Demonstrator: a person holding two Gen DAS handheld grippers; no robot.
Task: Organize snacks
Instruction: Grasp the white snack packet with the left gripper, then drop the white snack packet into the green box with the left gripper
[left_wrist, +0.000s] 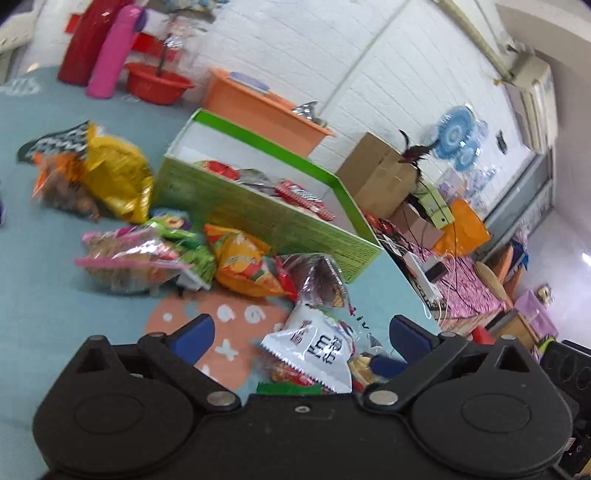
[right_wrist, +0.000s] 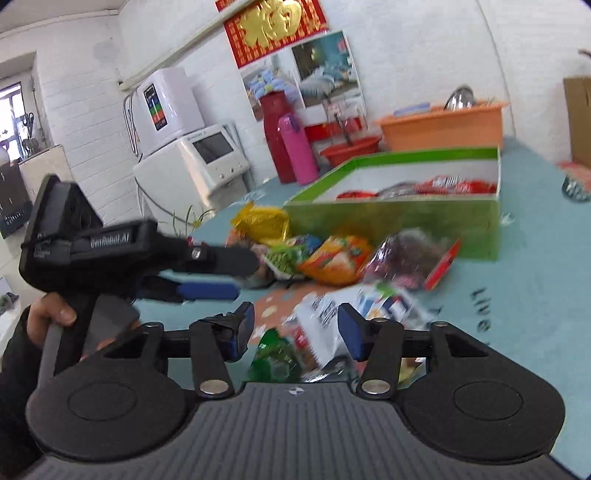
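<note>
A green cardboard box (left_wrist: 258, 218) (right_wrist: 406, 221) stands open on the blue tablecloth with several red snack packs inside. Loose snacks lie in front of it: an orange bag (left_wrist: 243, 266) (right_wrist: 332, 260), a yellow bag (left_wrist: 114, 177), a pink-edged clear pack (left_wrist: 125, 258), a dark clear pack (left_wrist: 317, 280) (right_wrist: 406, 258). My left gripper (left_wrist: 301, 338) is open above a white packet with black characters (left_wrist: 314, 350). My right gripper (right_wrist: 295, 328) is open over the same white packet (right_wrist: 332, 314) and a green wrapper (right_wrist: 273, 358). The left gripper (right_wrist: 207, 273) shows at the left of the right wrist view.
An orange tub (left_wrist: 258, 107) (right_wrist: 443, 125), a red basin (left_wrist: 155, 83), a red flask and a pink flask (left_wrist: 110, 55) stand behind the box. The table edge runs to the right in the left wrist view, with cardboard boxes (left_wrist: 373, 170) beyond. White appliances (right_wrist: 184, 147) stand at the left.
</note>
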